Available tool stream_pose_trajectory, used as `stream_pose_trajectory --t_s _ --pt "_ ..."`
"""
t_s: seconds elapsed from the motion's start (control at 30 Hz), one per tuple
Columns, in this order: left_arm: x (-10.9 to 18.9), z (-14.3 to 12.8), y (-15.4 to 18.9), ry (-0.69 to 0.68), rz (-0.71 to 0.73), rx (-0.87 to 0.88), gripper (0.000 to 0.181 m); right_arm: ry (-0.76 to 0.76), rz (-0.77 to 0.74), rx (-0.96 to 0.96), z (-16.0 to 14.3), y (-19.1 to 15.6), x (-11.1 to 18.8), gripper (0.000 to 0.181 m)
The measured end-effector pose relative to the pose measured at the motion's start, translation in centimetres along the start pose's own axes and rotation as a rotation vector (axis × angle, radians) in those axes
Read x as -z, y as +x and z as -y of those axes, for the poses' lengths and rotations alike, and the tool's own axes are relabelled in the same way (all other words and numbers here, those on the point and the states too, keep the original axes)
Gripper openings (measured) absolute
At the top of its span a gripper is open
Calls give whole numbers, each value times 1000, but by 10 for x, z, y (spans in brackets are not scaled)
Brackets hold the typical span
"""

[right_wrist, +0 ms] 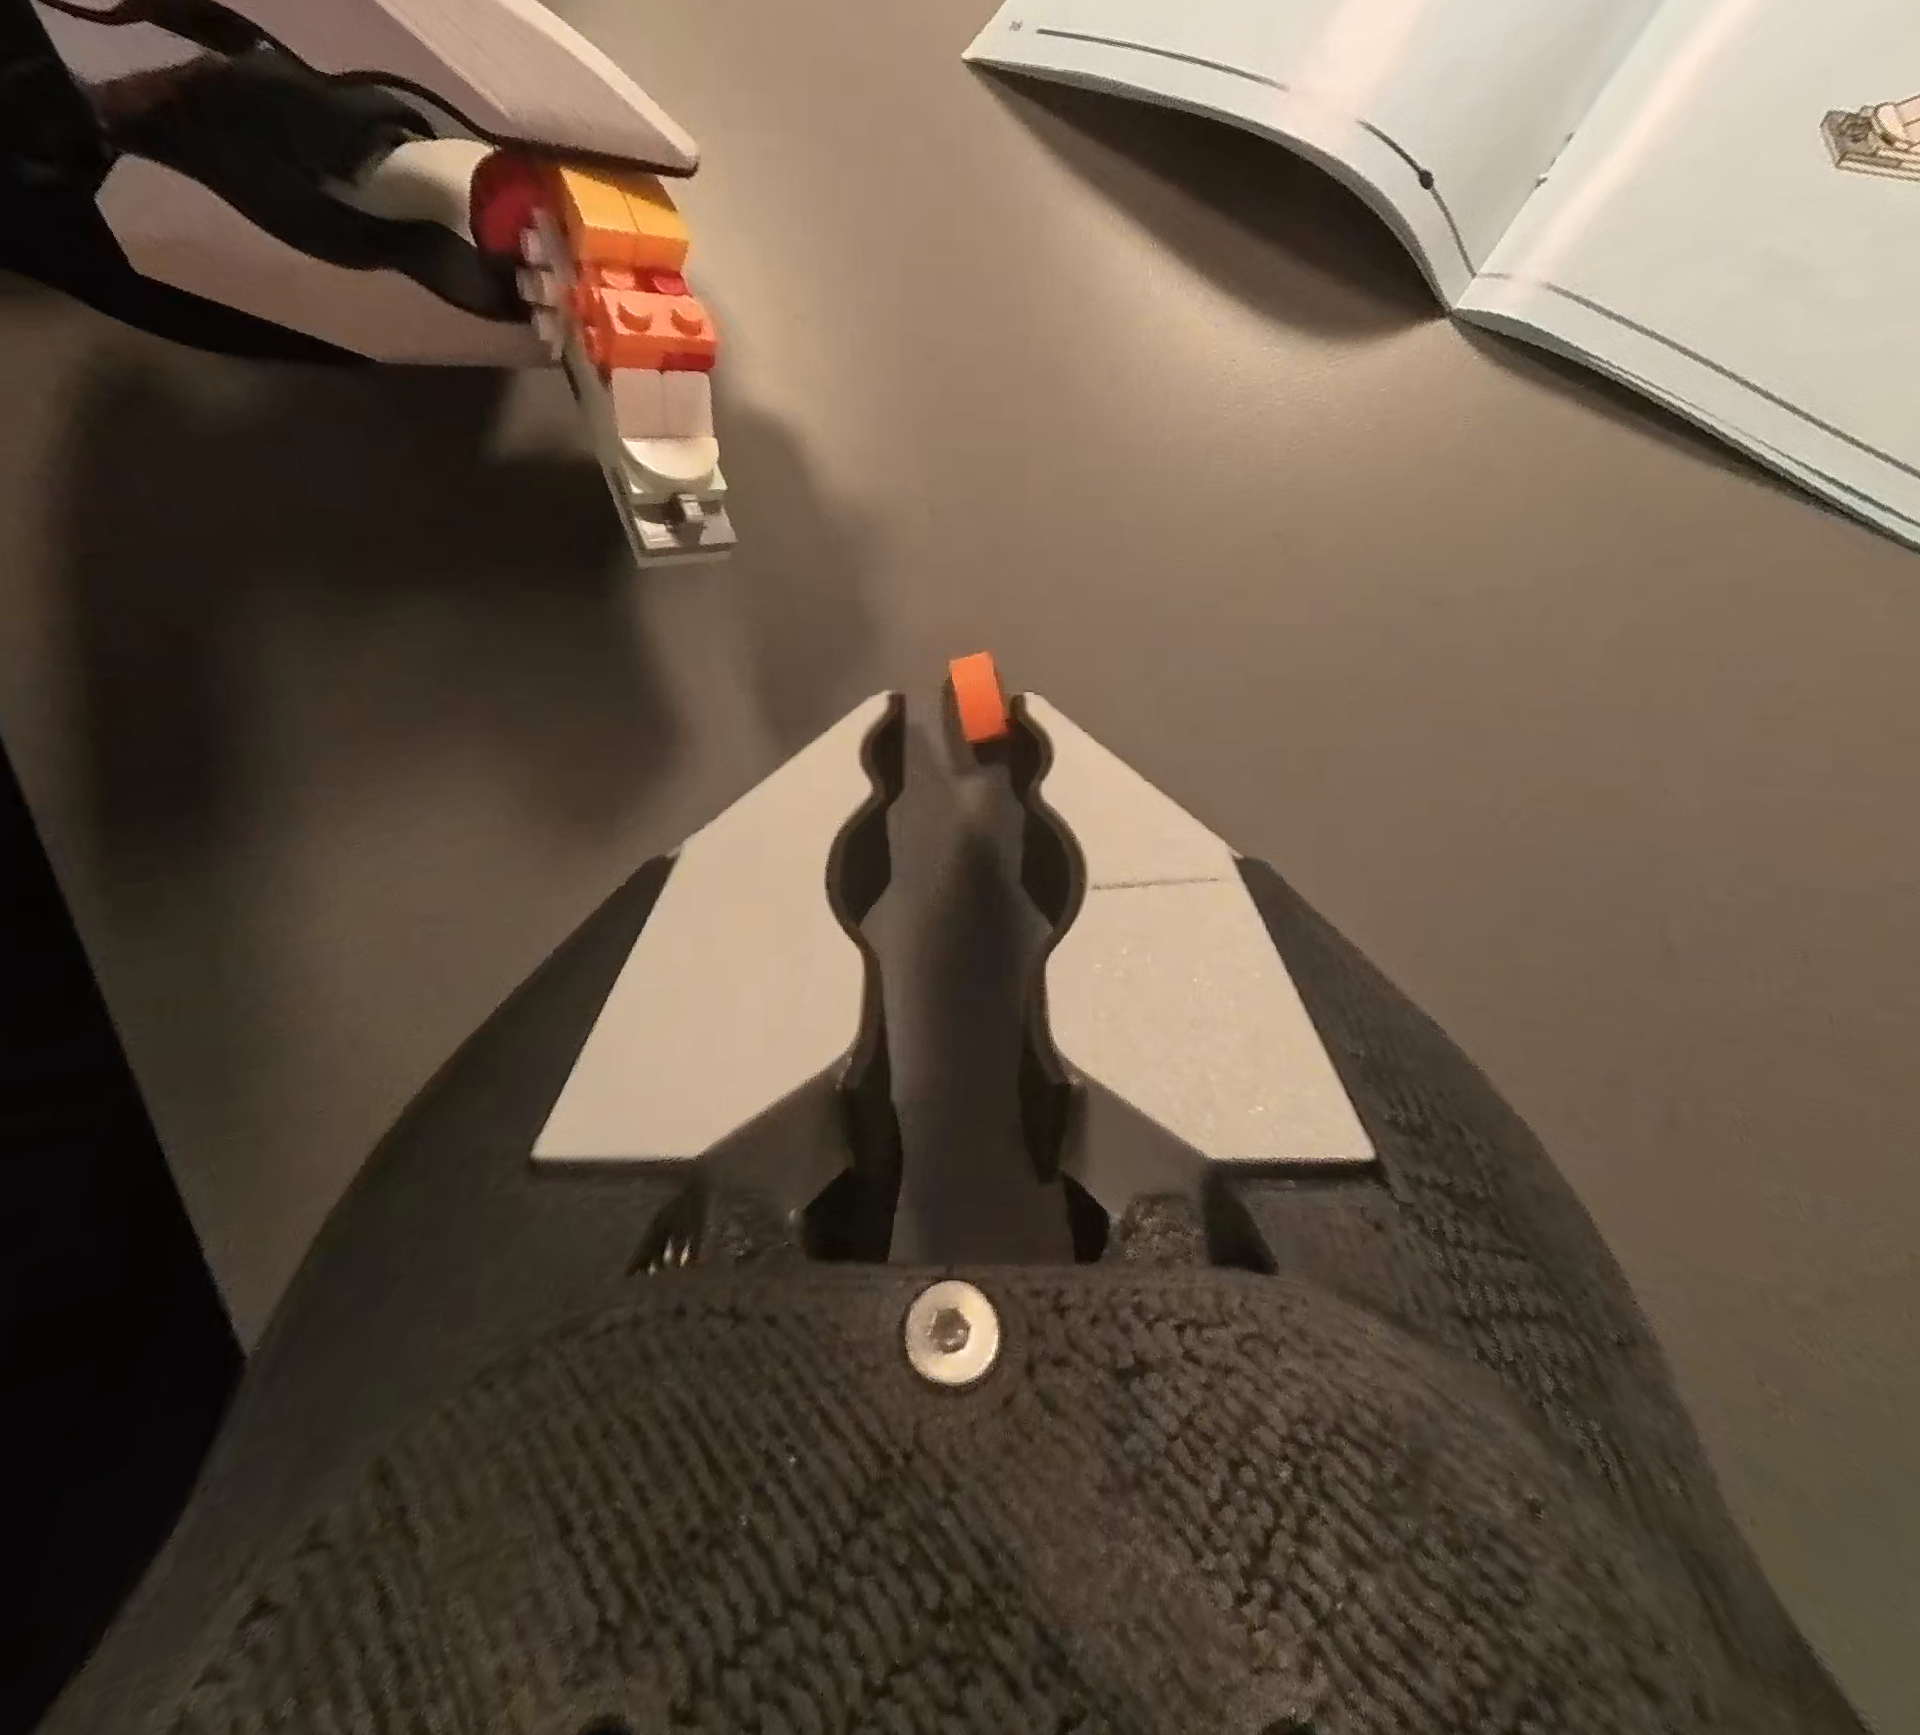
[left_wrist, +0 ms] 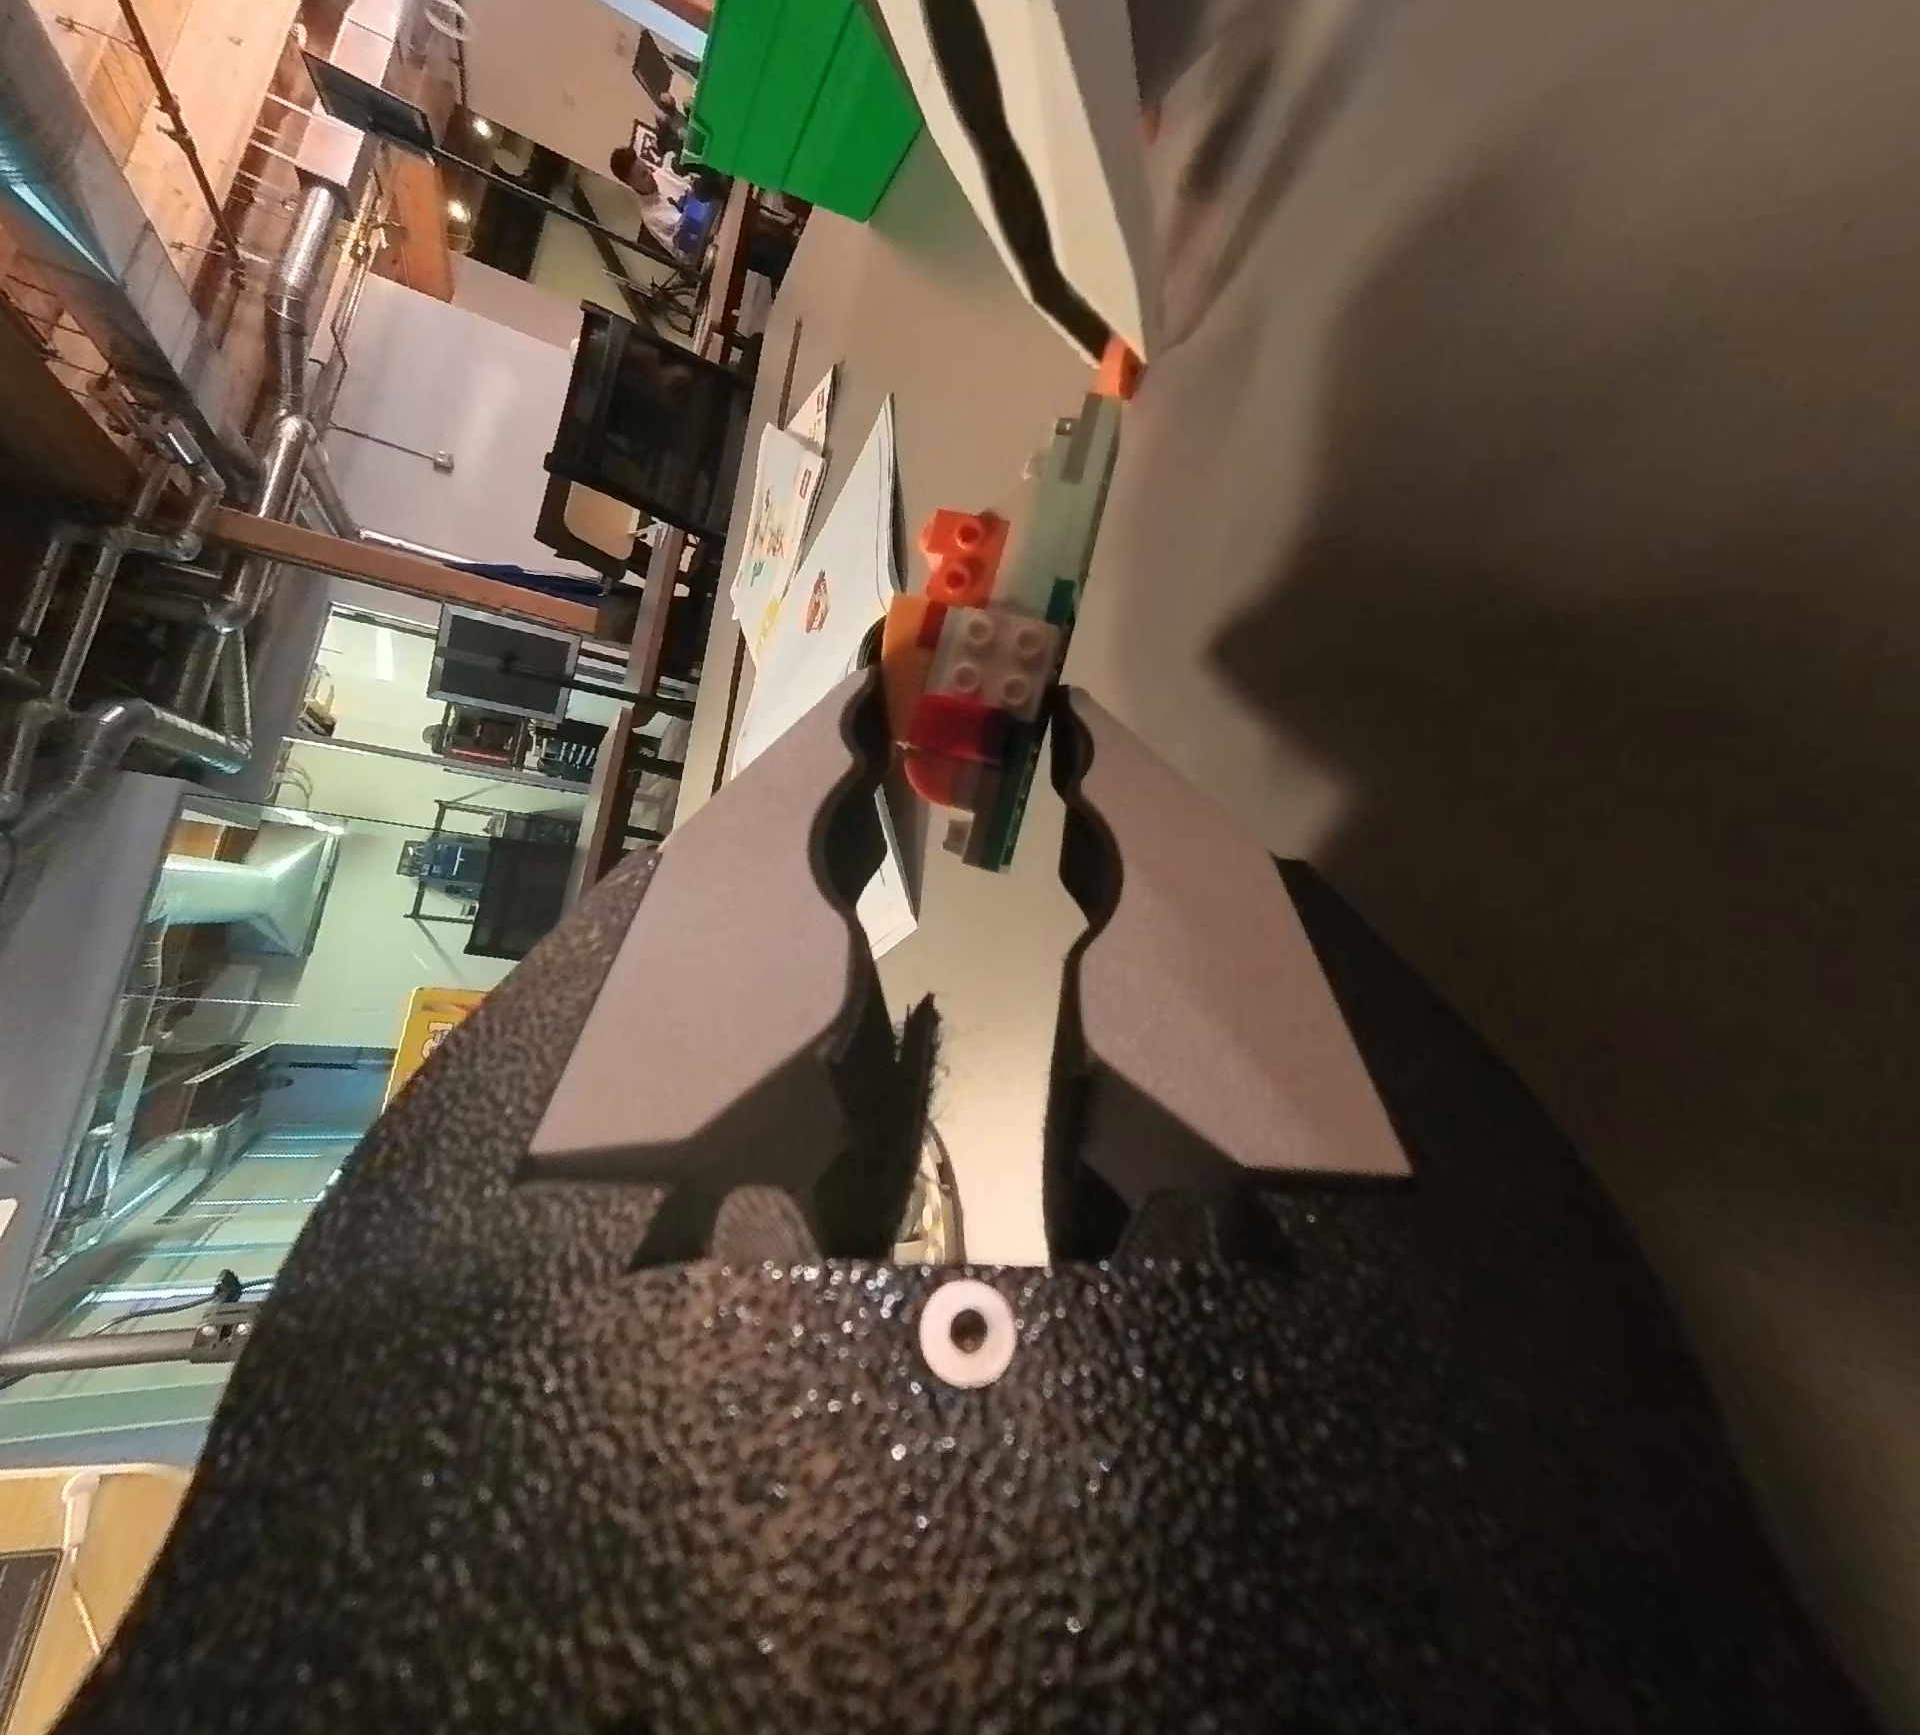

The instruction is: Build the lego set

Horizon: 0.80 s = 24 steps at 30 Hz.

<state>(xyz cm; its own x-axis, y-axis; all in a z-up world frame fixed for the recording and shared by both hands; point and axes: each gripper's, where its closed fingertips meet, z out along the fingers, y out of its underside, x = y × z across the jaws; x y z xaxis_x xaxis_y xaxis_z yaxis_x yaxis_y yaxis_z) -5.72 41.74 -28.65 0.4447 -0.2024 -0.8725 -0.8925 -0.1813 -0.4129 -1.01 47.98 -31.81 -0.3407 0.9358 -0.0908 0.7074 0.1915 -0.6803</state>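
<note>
Pinching the lego boat (right_wrist: 623,314) in my left fingers (left_wrist: 971,729); right fingers (right_wrist: 956,709) barely nip the orange stud (right_wrist: 977,698), which could pop out onto the counter (right_wrist: 1143,542).

Orange piece (right_wrist: 978,698); orange-red-grey model (right_wrist: 623,303); pale-blue booklet (right_wrist: 1558,127).

Grey table (right_wrist: 1143,459) bears open booklet (right_wrist: 1558,127) (pale blue).
</note>
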Motion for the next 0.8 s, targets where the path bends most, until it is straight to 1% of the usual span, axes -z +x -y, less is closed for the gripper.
stream_pose_trajectory --t_s 0.03,0.2,0.3,0.37,0.47,0.53,0.63,0.7,0.8 --pt "0 0 0 -1 -1 2 28 0 1 2 0 -1 0 21" --pt "0 -1 -1 -3 -1 6 28 -3 12 -4 -4 -4 4 22" --pt "0 0 -1 -2 -1 4 28 13 100 -5 -1 -25 2 23" --pt "0 0 -1 1 -2 5 28 30 130 62 5 -33 4 23" --pt "1 0 0 1 -7 0 28 69 92 186 15 -21 12 19" --pt "0 1 0 5 -11 -2 28 52 87 263 15 -11 13 19" --pt "1 2 2 13 -19 -7 28 16 156 378 8 -11 7 20" --pt "0 3 3 14 -22 -15 28 1 211 419 5 -14 3 20" --pt "0 3 4 12 -24 -21 28 -32 242 444 2 -12 -2 19"
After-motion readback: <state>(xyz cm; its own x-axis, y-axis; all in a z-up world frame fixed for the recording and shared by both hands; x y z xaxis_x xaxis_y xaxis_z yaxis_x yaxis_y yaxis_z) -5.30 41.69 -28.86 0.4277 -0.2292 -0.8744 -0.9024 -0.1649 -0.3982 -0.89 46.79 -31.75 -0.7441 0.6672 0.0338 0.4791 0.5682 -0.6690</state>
